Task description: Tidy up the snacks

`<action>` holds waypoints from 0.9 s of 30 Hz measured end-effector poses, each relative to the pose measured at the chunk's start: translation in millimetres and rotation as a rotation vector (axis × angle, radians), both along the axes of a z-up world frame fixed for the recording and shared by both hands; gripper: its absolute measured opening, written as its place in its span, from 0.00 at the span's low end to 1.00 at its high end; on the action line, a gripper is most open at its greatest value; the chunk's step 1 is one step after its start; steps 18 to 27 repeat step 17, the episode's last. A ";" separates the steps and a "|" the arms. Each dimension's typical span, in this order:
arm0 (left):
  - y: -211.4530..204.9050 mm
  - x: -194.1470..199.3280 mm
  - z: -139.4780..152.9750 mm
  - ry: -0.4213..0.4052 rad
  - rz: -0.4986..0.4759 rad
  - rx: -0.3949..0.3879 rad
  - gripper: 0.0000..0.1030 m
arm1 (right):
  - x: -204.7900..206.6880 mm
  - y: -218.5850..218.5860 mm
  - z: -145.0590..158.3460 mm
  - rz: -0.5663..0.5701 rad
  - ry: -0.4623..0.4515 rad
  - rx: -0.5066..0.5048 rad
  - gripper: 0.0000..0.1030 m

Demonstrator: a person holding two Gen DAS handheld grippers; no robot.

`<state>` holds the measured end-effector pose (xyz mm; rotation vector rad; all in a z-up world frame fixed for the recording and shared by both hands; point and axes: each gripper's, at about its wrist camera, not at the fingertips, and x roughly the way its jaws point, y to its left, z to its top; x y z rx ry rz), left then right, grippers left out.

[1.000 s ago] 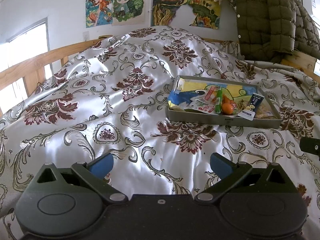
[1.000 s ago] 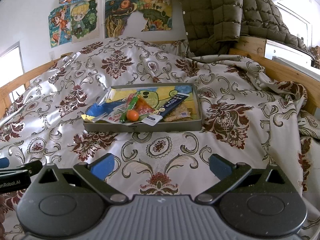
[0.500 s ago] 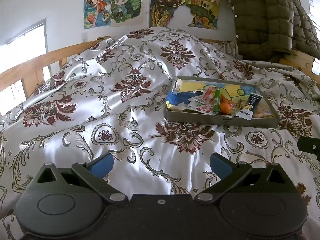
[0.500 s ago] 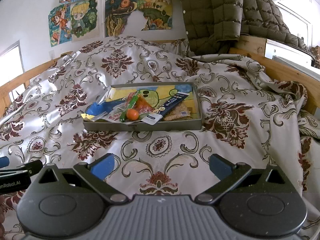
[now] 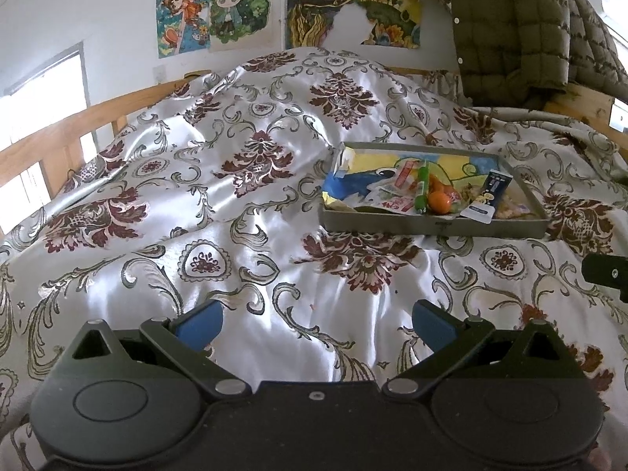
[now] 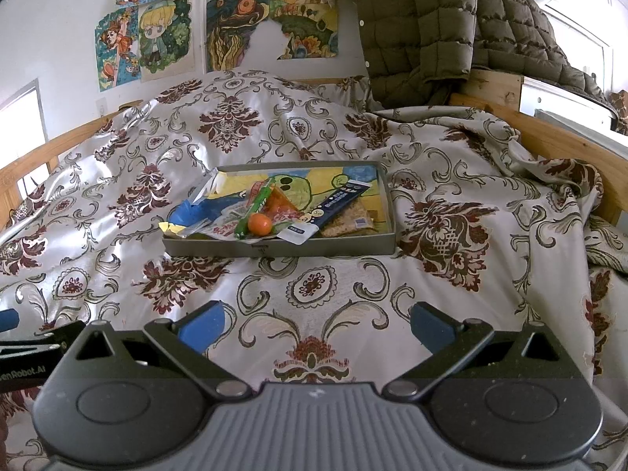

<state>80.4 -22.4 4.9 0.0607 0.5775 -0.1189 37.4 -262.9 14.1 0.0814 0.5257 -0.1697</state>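
Note:
A shallow grey tray lies on the patterned bedspread and holds several snacks: an orange ball, a green stick pack, a dark blue packet, a blue bag and a cracker pack. My left gripper hovers open over the bedspread, well short of the tray. My right gripper is open too, in front of the tray's near wall. Neither holds anything.
A satin bedspread covers the bed. Wooden rails run along both sides. An olive quilted jacket hangs at the back right. Drawings are on the wall. The other gripper's edge shows in each view.
Both views have drifted slightly; the tray sits a little nearer and lower in the left wrist view. Both grippers stay open and empty.

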 end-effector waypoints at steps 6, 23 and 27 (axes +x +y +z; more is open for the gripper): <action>-1.7 -0.6 -0.2 -0.001 0.003 -0.001 0.99 | 0.2 0.4 0.5 0.000 0.001 -0.001 1.00; 2.9 1.2 -0.2 0.002 0.006 0.000 0.99 | 0.2 0.7 0.6 0.000 0.003 -0.003 1.00; 2.9 1.2 -0.2 0.002 0.006 0.000 0.99 | 0.2 0.7 0.6 0.000 0.003 -0.003 1.00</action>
